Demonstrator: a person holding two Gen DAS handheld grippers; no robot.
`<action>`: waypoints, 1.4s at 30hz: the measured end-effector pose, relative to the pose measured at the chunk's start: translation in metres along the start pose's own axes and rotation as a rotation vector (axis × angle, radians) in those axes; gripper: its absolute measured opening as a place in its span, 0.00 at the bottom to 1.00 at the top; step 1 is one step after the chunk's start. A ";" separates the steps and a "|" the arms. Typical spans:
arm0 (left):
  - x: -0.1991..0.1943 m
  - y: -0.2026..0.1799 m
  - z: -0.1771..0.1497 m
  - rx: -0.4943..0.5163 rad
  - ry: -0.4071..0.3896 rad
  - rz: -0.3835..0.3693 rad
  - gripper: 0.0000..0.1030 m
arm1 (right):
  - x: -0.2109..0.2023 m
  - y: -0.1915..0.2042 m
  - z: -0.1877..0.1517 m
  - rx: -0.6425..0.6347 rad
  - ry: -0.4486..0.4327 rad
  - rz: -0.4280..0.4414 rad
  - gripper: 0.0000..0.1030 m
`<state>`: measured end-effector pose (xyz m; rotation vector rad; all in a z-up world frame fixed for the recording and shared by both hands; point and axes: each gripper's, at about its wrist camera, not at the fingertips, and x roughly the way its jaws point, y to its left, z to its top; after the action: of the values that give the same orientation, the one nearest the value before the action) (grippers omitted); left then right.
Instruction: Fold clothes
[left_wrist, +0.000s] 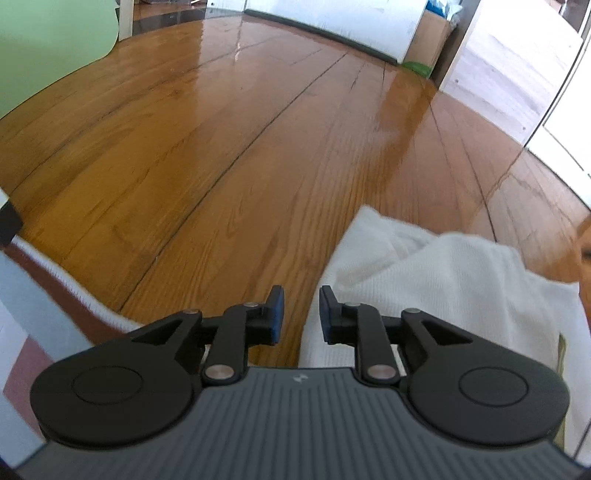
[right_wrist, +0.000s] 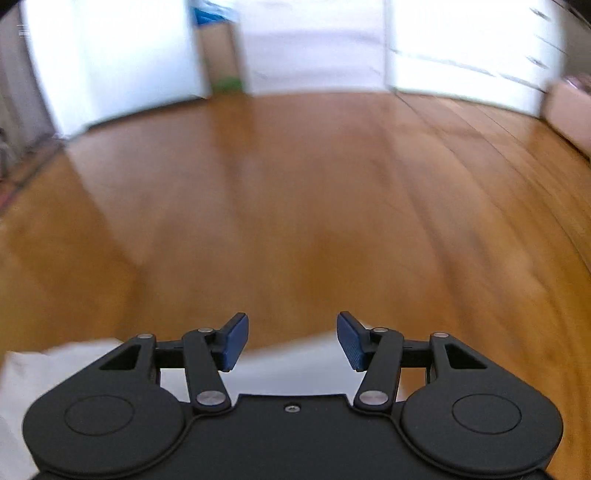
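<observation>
Nearest the lens in the left wrist view, the left gripper (left_wrist: 301, 314) is seen with its fingers a little apart and nothing between them, held over the wooden floor (left_wrist: 229, 155). At the far left edge a striped cloth (left_wrist: 55, 288) with a white hem is glimpsed. Just right of the fingers a white garment (left_wrist: 443, 280) is spread in soft folds on the floor, its near edge passing under the right-hand finger. A cardboard box (left_wrist: 430, 37) is seen by the far wall. In the blurred right wrist view, the right gripper (right_wrist: 292, 341) is held wide apart and empty above white fabric (right_wrist: 295, 363) on the floor.
</observation>
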<state>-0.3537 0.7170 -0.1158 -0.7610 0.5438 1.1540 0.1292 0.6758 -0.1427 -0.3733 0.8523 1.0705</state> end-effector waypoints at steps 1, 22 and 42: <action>0.001 0.000 0.003 0.011 -0.006 -0.010 0.19 | 0.002 -0.014 -0.006 0.021 0.026 -0.011 0.57; 0.066 -0.066 0.033 0.533 0.115 -0.159 0.12 | 0.039 0.004 -0.034 -0.097 0.077 -0.015 0.67; 0.067 0.009 0.073 0.084 0.017 -0.043 0.01 | 0.039 -0.007 -0.031 -0.125 0.083 0.014 0.71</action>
<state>-0.3398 0.8161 -0.1203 -0.7072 0.5839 1.0792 0.1307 0.6763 -0.1935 -0.5204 0.8646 1.1312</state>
